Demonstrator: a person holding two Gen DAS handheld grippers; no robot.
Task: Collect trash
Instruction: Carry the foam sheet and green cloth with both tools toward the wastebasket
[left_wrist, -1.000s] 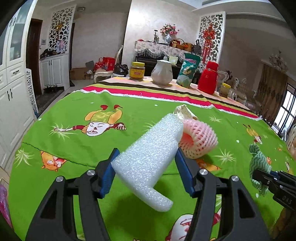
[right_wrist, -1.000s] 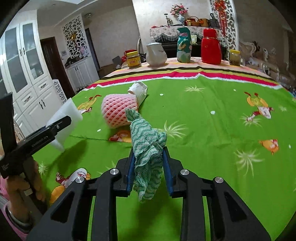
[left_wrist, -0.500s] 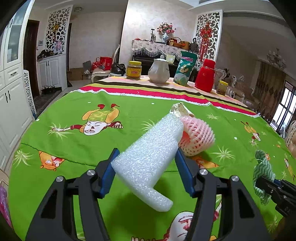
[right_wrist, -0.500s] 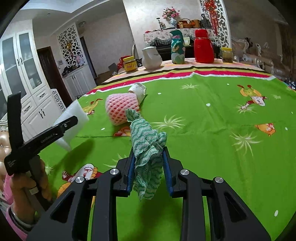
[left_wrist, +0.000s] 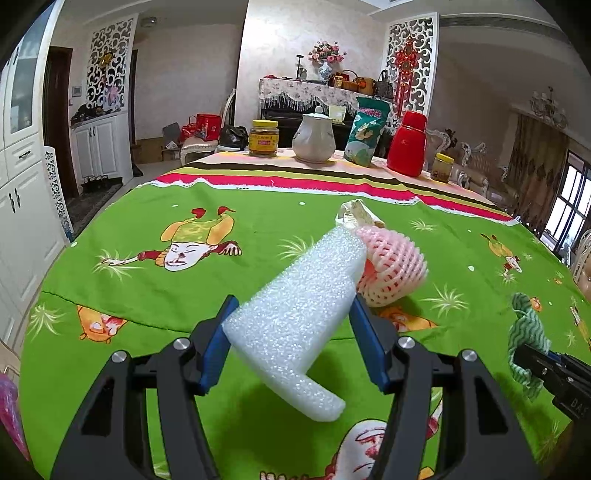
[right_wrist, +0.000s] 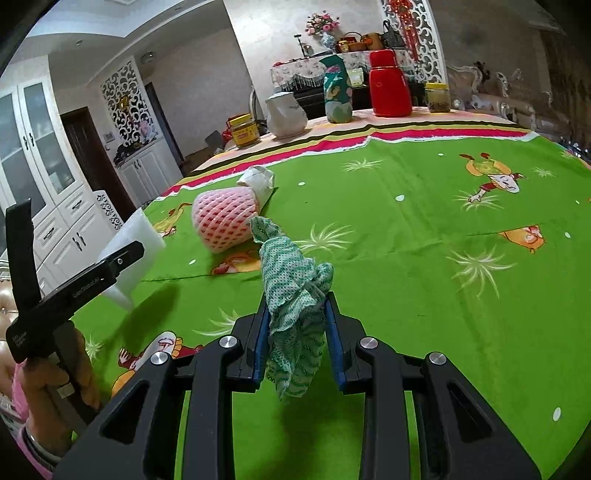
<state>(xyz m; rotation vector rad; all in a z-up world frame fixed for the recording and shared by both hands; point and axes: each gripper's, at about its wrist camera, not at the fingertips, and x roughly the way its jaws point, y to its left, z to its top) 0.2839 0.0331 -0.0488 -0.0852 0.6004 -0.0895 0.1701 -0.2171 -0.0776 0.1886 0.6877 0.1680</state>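
Green tablecloth (left_wrist: 258, 206); hand (right_wrist: 55, 384) only rightward; fingers clamped: foam (left_wrist: 295, 317), cloth (right_wrist: 295, 295).

The right gripper (right_wrist: 295, 332), clamping the green cloth (right_wrist: 295, 295), now sits higher and further back from the pink foam net (right_wrist: 225, 218), which looks smaller.

Foam block (left_wrist: 295, 317) hides near side of pink fruit net (left_wrist: 391, 269). Crumpled paper (right_wrist: 258, 181) partly behind net. Jar label (left_wrist: 263, 140) too small to read. Pink item (left_wrist: 11, 413) cut off at left edge, unidentifiable.
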